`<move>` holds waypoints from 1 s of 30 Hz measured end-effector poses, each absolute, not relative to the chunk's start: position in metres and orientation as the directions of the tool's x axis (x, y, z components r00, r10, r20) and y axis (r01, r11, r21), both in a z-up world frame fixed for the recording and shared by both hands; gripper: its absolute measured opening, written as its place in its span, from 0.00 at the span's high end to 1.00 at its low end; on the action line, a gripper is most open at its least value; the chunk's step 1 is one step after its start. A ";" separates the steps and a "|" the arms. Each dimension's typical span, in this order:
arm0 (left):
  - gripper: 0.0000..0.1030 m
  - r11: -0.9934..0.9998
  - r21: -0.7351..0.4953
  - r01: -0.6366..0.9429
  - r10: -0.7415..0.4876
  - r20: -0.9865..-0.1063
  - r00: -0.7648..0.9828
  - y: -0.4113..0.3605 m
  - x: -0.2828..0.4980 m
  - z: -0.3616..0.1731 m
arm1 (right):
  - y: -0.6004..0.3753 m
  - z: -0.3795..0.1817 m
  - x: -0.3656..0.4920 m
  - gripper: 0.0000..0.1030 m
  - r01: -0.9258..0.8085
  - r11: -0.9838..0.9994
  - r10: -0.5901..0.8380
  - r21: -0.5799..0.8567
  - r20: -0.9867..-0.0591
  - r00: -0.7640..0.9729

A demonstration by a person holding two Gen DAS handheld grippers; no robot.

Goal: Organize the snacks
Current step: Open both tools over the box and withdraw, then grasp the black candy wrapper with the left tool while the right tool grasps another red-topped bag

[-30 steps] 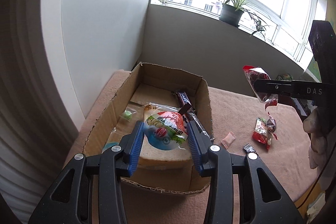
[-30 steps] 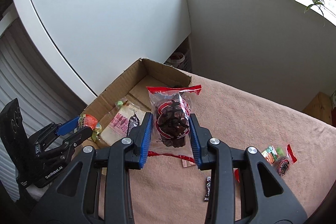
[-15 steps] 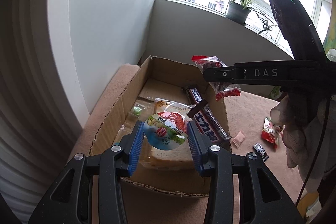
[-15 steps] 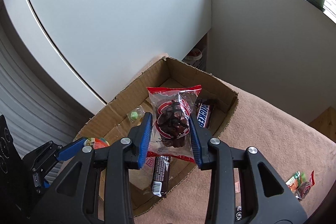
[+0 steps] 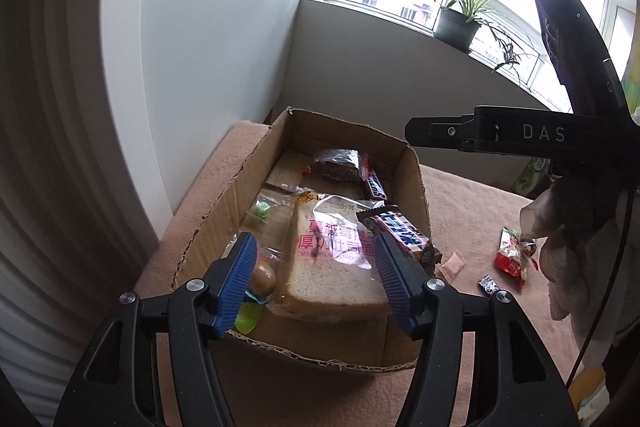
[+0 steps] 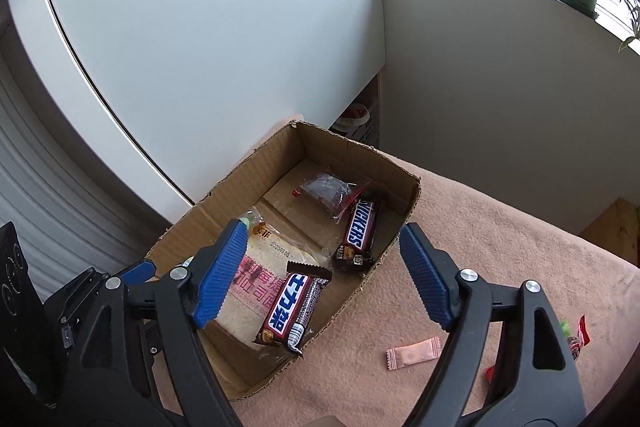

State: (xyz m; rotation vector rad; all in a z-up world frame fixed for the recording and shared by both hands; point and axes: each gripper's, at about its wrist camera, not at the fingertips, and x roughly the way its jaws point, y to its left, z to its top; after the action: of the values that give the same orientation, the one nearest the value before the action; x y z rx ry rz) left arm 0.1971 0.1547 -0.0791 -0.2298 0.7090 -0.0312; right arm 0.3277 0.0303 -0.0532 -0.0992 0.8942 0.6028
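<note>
In the cardboard box (image 6: 224, 187): bread (image 6: 250, 291), Snickers bars (image 6: 360, 227).

The round green-and-brown jelly cup (image 5: 260, 281) sits half behind a blue ribbed finger pad (image 5: 236, 281) — its label unreadable; red-wrapped candies (image 6: 578, 337) are cut off at the frame's edge.

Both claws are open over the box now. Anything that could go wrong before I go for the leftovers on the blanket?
1. The Chinese-label Snickers bar lies tilted on the bread pack near the cardboard box wall; a bump could tip it out.
2. The left claw sits low over the box's near wall and could snag on withdrawal.
3. The pink candy is small and flat, so easy to miss.
</note>
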 end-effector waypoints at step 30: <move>0.41 0.959 -0.262 0.108 -0.257 -0.646 0.719 0.056 0.174 -0.073 | -0.206 -0.062 0.277 0.21 -0.272 0.942 0.321 0.196 -0.765 0.558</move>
State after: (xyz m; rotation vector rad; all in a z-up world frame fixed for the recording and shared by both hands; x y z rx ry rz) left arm 0.1742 0.0563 -0.0735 -0.2121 0.7432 -0.2038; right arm 0.2774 -0.2059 -0.0619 0.0578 0.9140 0.3499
